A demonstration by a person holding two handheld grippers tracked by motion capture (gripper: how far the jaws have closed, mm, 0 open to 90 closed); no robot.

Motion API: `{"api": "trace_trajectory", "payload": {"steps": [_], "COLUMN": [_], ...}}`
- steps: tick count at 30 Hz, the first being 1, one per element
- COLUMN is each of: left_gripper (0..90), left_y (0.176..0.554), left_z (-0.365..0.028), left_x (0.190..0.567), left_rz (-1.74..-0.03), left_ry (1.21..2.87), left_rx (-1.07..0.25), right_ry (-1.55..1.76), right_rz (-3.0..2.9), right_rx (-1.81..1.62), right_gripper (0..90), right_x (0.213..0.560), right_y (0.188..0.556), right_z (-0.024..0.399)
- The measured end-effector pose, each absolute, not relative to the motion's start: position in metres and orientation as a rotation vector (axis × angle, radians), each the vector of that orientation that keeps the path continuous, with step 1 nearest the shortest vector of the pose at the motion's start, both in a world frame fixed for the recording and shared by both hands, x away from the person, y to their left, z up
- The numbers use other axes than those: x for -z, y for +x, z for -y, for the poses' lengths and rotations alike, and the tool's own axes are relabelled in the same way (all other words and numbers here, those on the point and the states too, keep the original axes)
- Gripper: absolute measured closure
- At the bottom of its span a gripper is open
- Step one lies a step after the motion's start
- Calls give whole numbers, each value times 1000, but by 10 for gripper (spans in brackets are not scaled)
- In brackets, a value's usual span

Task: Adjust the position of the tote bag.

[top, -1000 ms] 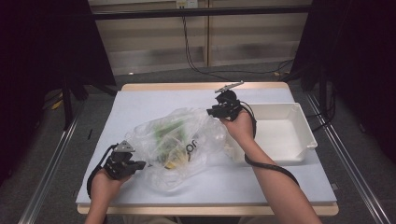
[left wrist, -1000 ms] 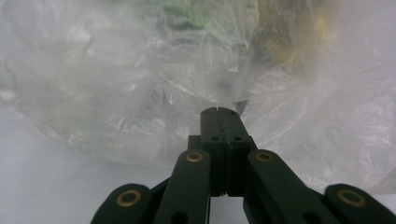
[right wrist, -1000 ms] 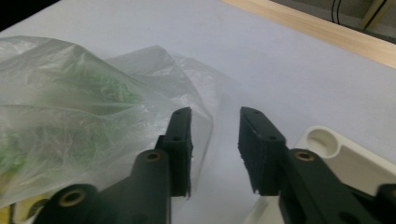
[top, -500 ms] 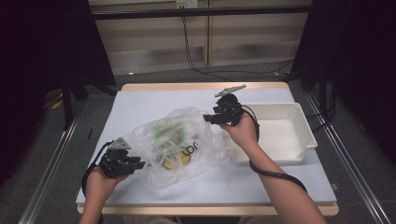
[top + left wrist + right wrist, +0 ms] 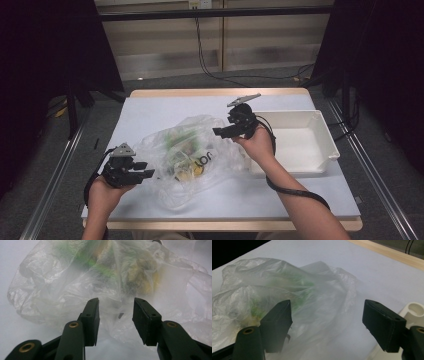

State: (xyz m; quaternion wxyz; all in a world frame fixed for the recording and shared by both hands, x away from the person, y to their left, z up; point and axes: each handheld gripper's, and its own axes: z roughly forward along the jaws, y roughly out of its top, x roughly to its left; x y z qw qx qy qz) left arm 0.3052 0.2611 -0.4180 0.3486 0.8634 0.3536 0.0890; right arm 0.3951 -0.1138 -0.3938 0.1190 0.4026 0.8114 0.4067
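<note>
A clear plastic bag (image 5: 190, 150) with green and yellow items inside lies slumped on the middle of the white table (image 5: 165, 107). My left gripper (image 5: 146, 173) is at the bag's left edge. Its jaws have just been opening, and they now stand apart with loose film (image 5: 100, 272) lying past them and no pad pressing on it. My right gripper (image 5: 220, 132) hovers over the bag's right end. Its jaws have also just been opening and now stand wide apart above the bag (image 5: 274, 290), holding nothing.
A white plastic tray (image 5: 325, 145) stands on the right side of the table, close beside my right hand; its corner (image 5: 414, 308) is in the right gripper view. A black cable (image 5: 300, 190) trails from the right gripper across the table's front.
Both grippers' jaws have spread and let go of the bag, which has sagged flatter onto the table. The right hand has drifted slightly away from the bag.
</note>
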Motion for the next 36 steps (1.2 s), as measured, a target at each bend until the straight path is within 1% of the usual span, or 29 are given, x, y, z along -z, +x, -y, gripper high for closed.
{"api": "trace_trajectory", "payload": {"steps": [5, 11, 13, 16, 17, 18, 24, 29, 36], "left_gripper": [521, 502, 502, 501, 503, 503, 485, 473, 463], "left_y": [309, 313, 317, 320, 321, 321, 327, 329, 332], "left_z": [-257, -249, -248, -246, -245, -243, -232, -221, -214], "left_x": [416, 410, 408, 407, 408, 408, 405, 401, 398], "left_rz": [-914, -898, -889, -892, -886, -898, -869, -853, -830], "left_ry": [2237, 2236, 2224, 2240, 2234, 2230, 2240, 2248, 2262], "left_rx": [-214, -210, -190, -213, -190, -199, -179, -189, -180], "right_ry": [1129, 1110, 1107, 1112, 1113, 1103, 1078, 1042, 1033], "right_rz": [-2406, -2425, -2416, -2413, -2421, -2424, -2434, -2444, -2458], "right_rx": [-1167, -1168, -1167, -1174, -1167, -1173, -1195, -1207, -1170], "right_gripper": [230, 234, 237, 238, 242, 245, 296, 378, 395], "right_x": [388, 385, 382, 381, 379, 378, 369, 364, 366], "right_y": [387, 382, 378, 376, 376, 375, 369, 363, 363], "right_z": [107, 106, 106, 106, 106, 106, 104, 100, 102]}}
